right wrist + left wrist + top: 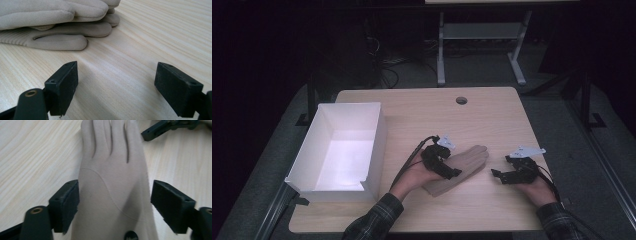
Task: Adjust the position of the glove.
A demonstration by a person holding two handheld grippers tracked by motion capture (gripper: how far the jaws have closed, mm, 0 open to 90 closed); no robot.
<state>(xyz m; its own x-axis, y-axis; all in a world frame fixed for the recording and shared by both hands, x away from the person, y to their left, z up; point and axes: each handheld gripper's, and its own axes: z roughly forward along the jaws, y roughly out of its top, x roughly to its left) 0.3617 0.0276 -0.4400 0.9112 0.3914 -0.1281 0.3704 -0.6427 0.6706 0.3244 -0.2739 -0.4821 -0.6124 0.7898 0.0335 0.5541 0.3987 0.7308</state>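
- Landmark: the beige suede-like fabric glove (460, 169), lying flat on the light wood-grain worktop (492, 120), fingers pointing away from us and toward the far right.
- We judge the step as the approach to a grasp on the glove; nothing is lifted yet.
- Left gripper (443, 165) sits over the cuff end of the glove. In the left gripper view the glove (113, 182) runs straight up between its jaws, which are spread wide, one on each side of the palm section. The left pad looks to be at the glove's edge; the right pad stands just clear of it.
- Right gripper (504, 175) rests just right of the glove, apart from it. Its jaws are spread too, with bare worktop between them; the right gripper view shows the glove's fingers (62, 37) stacked ahead and to the left. It looks like two layers, possibly a pair, but we can't tell.
- An open white rectangular box (343, 150) stands well left of the glove and looks like the likely drop target.
- Next move, our call: close the left jaws across the palm, gathering the fabric. The material is soft, so the pinch may catch just the top layer.
- The right gripper would need to swing left toward the fingertips if we want a two-point lift.
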